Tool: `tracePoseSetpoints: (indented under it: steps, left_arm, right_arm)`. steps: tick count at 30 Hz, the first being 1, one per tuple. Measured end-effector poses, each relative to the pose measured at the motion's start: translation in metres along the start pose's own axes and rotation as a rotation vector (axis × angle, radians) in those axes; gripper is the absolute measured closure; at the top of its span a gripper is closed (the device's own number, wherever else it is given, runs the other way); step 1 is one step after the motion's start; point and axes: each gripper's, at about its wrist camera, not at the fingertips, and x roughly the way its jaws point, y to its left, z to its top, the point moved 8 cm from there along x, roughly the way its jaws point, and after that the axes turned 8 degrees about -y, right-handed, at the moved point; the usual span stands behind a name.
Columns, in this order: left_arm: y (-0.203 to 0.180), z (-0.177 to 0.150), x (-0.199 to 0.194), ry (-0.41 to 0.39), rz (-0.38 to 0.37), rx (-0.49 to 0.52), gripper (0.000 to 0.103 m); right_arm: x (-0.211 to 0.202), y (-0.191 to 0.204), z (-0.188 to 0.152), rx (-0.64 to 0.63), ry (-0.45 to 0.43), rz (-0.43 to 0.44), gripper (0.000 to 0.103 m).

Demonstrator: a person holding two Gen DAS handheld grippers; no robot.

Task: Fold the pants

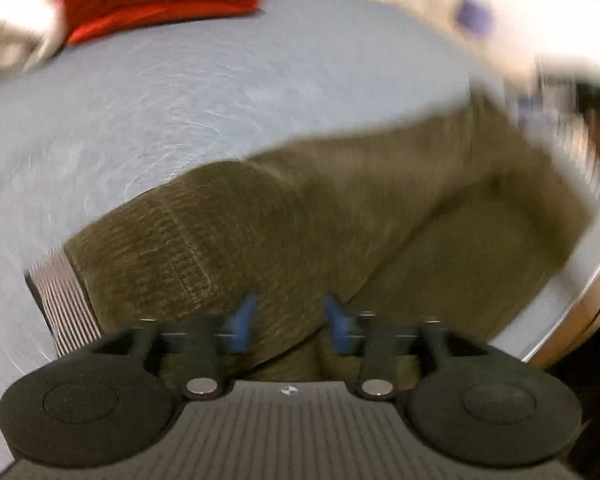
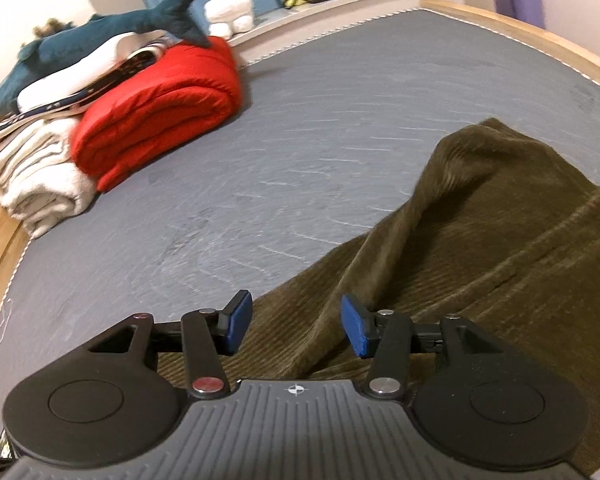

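Both the left gripper and right gripper gape, holding nothing, over the pants beneath; closing on one layer could skew the fold.

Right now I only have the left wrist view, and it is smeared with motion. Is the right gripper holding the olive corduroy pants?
Observer: No. The right gripper is open above the olive corduroy pants, clamping nothing.
Operator: What lies beyond that folded red blanket?
Observer: A blue plush shark rests on the pile of linens beside the folded red blanket.
Operator: How do the pants lie on the right gripper's side?
Observer: One part rises in a rumpled hump, not flat on the grey mattress.
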Motion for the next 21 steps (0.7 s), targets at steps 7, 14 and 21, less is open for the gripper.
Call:
tracePoseSetpoints:
  steps: [7, 14, 21]
  left_arm:
    - [0.012, -0.022, 0.018, 0.151, -0.118, -0.194, 0.051]
    - [0.021, -0.044, 0.052, 0.266, -0.082, -0.297, 0.039]
    - [0.078, -0.034, 0.054, 0.16, 0.119, -0.549, 0.033]
  right_arm:
    - [0.002, -0.016, 0.002, 0.067, -0.004, -0.027, 0.048]
    - [0.01, -0.031, 0.011, 0.11, -0.013, -0.056, 0.047]
    - [0.026, -0.074, 0.025, 0.227, -0.044, -0.128, 0.047]
